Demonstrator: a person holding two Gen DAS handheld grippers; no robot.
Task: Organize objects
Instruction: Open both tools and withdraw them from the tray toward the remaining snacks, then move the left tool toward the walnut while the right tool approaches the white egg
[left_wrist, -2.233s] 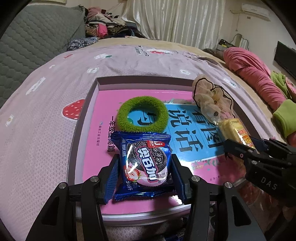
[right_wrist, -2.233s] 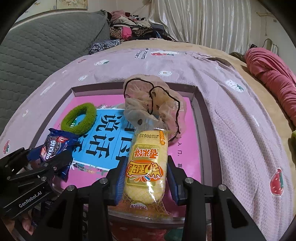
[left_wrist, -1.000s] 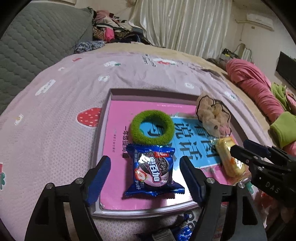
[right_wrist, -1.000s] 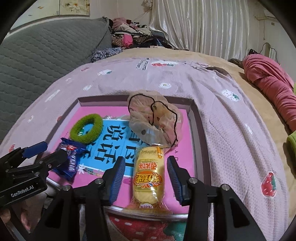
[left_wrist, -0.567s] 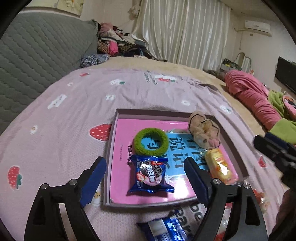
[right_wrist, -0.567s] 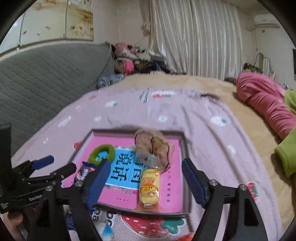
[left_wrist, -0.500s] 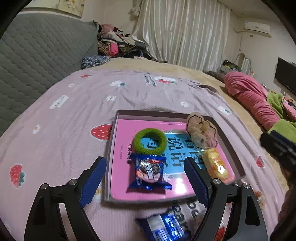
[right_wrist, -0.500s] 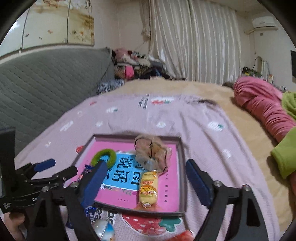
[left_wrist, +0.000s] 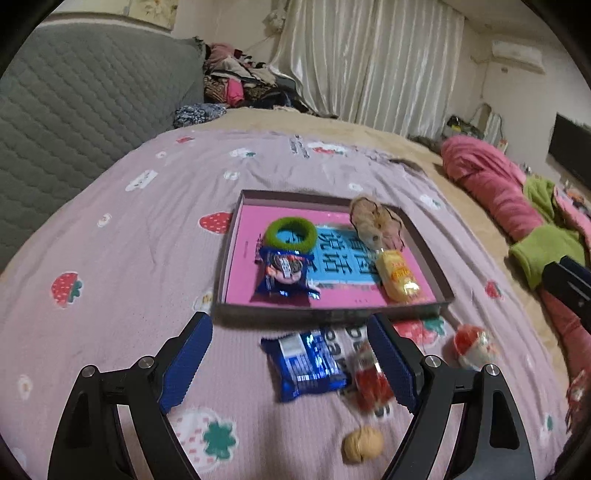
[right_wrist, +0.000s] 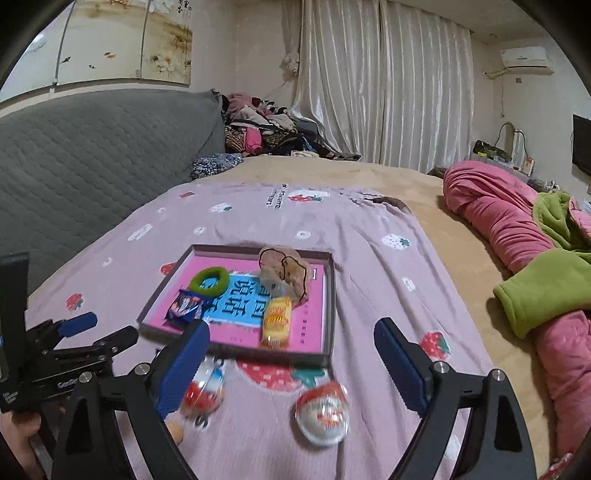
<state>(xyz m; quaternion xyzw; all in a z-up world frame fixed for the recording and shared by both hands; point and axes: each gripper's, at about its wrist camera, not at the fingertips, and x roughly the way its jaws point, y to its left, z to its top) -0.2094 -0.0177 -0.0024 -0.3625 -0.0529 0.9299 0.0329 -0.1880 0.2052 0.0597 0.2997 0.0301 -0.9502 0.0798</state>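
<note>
Nearest to the camera, the left gripper has its jaws spread wide and nothing is pressed between its blue pads; it hangs above the purple bedspread. Under it lie a walnut, a blurred red packet and a blue biscuit pack, all on the cloth just in front of the tray. A red and white egg-shaped toy lies to the right of them, between the pads of the right gripper in the right wrist view, but untouched by them; this gripper also stands wide and holds nothing. A little farther is the shallow tray with a pink and blue book cover inside. In the tray a blue cookie packet rests at the near left, a yellow cake packet at the near right, a green ring behind the cookie, and a beige scrunchie at the far right. Beyond the bed are a grey quilted headboard, a heap of clothes and pale curtains.
</note>
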